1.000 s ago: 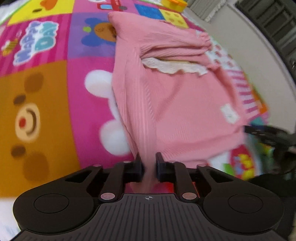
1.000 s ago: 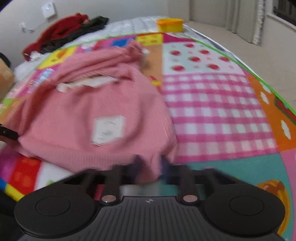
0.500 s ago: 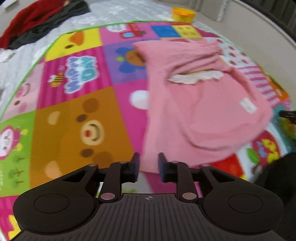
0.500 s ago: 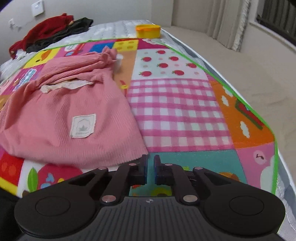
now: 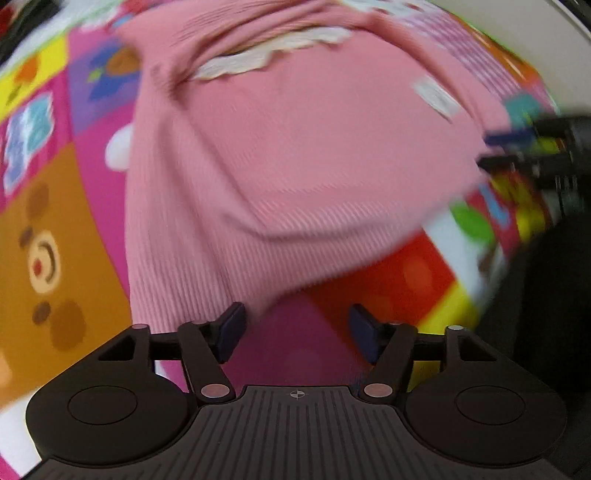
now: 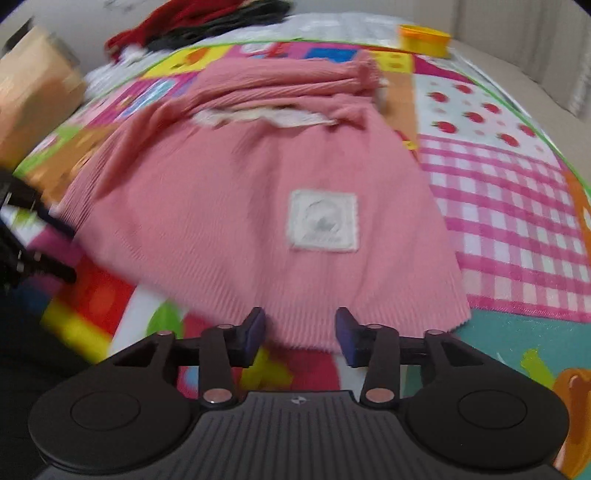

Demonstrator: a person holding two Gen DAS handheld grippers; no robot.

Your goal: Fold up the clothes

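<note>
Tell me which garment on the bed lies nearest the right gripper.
The pink ribbed sweater, its hem just ahead of the right gripper; the red and black clothes lie heaped at the far edge.

The pink sweater (image 5: 295, 155) on the play mat (image 5: 55, 221) is viewed low and close by both wrist cameras: its hem corner from the left, its hem (image 6: 306, 325) from the right. Each opposite gripper is seen.
</note>
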